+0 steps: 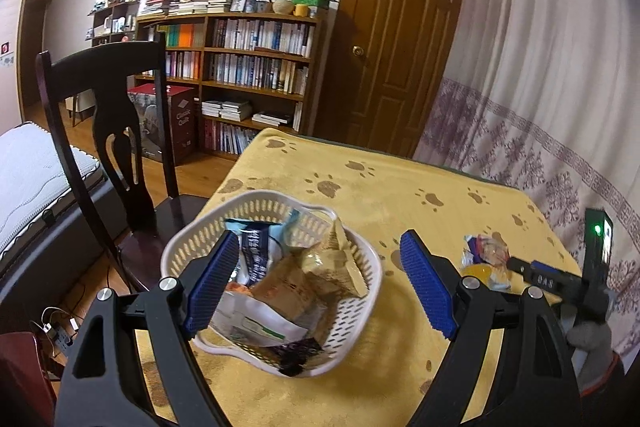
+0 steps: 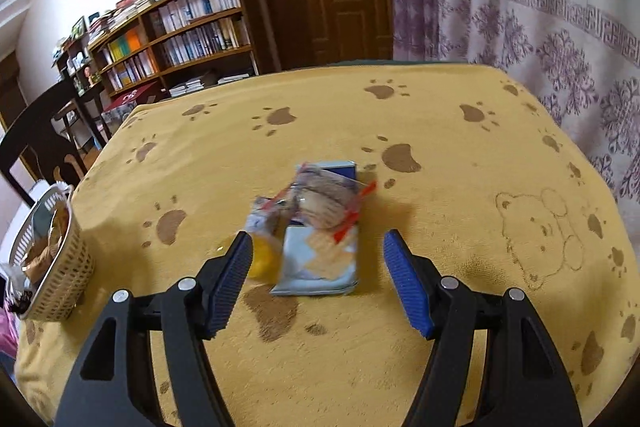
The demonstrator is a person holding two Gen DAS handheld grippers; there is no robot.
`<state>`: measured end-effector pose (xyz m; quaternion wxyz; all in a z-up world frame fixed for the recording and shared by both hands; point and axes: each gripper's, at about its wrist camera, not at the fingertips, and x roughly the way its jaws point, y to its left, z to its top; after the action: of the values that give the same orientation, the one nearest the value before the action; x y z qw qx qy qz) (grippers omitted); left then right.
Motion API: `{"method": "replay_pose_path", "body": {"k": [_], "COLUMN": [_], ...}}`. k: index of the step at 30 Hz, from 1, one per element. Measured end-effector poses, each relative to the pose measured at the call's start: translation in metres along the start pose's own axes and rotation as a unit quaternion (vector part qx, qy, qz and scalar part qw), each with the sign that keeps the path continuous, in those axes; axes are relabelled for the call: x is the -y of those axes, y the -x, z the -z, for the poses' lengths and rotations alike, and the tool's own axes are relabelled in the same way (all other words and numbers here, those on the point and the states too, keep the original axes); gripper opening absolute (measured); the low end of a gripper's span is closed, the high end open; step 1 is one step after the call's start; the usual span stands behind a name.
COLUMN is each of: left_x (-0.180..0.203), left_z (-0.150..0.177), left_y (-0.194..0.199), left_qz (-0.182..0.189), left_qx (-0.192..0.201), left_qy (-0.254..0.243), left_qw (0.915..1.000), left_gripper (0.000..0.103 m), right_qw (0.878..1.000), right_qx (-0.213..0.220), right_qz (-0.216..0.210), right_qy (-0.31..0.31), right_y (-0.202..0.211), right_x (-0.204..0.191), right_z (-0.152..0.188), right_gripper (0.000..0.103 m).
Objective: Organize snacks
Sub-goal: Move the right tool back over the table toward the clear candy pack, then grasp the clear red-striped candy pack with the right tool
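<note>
On the yellow paw-print cloth (image 2: 440,131), a small heap of loose snacks (image 2: 316,227) lies just ahead of the right gripper (image 2: 318,279). Lowest in the heap is a flat pale-blue cracker packet (image 2: 320,263); a clear wrapper with red edging (image 2: 324,203) sits across its far end, and a yellow jelly cup (image 2: 262,255) lies at its left, partly behind the left blue pad (image 2: 228,283). Right gripper jaws spread wide, nothing between them; the near end of the cracker packet falls in the gap between the fingertips, whether above the cloth or touching cannot be told.

Left of the heap, near the table's left edge, stands the white slotted basket (image 1: 352,331), already loaded: a dark-blue packet (image 1: 256,247) upright at its left, tan wrappers (image 1: 320,263) in the middle, a white pouch (image 1: 260,323) toward the near side, a dark wrapper (image 1: 300,351) over the near rim. Left gripper (image 1: 316,287) is over the basket, jaws released and empty; its left pad (image 1: 208,287) sits in front of the basket's left rim, its right pad (image 1: 428,287) outside the rim to the right.

Far left: a dark wooden chair (image 1: 112,131) at the table. Beyond it, bookshelves (image 1: 248,67), a brown door (image 1: 400,39), and a patterned curtain (image 1: 540,67) at right.
</note>
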<state>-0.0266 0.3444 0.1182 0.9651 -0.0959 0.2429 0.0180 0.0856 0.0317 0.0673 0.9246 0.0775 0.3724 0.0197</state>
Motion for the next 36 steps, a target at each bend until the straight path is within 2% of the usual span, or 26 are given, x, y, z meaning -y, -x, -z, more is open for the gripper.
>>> {"method": "replay_pose_path", "body": {"k": [7,11,14,23,25,26,28,36], "left_x": [0.022,0.033,0.038,0.049,0.051,0.052,0.054,0.062], "left_z": [0.008,0.012,0.015,0.022,0.023,0.024,0.024,0.034], "left_y": [-0.005,-0.005,-0.006,-0.012,-0.013,-0.014,-0.016,-0.023], "left_qz": [0.016,0.024,0.029,0.035,0.036,0.036,0.036,0.038], "left_qx": [-0.011,-0.014,-0.017,-0.031,-0.034,-0.035,-0.038,-0.051], "left_qy": [-0.029,-0.044,-0.053,-0.069,-0.073,-0.074,-0.076,-0.091], "left_qw": [0.9994,0.9986,0.9981,0.9965,0.9961,0.9960,0.9957,0.9938], "left_gripper": [0.084,0.084,0.084,0.085,0.085,0.085,0.085,0.085], "right_qw": [0.998,0.996,0.996,0.996,0.995,0.995,0.995,0.995], "right_qx": [-0.023,-0.040,-0.048,-0.068,-0.073,-0.076,-0.080,-0.073], "right_qz": [-0.027,-0.031,-0.018,-0.004,-0.004,-0.005,-0.012,-0.022], "right_qy": [-0.052,-0.070,-0.068,-0.065,-0.061,-0.060,-0.063,-0.065], "right_y": [-0.025,-0.044,-0.058,-0.084,-0.087,-0.088,-0.087,-0.068], "right_x": [0.017,0.017,0.013,0.009,0.011,0.011,0.015,0.032], "right_z": [-0.021,-0.034,-0.040,-0.039,-0.037,-0.036,-0.034,-0.020], "right_gripper": [0.079,0.080,0.080,0.079,0.073,0.063,0.054,0.049]}}
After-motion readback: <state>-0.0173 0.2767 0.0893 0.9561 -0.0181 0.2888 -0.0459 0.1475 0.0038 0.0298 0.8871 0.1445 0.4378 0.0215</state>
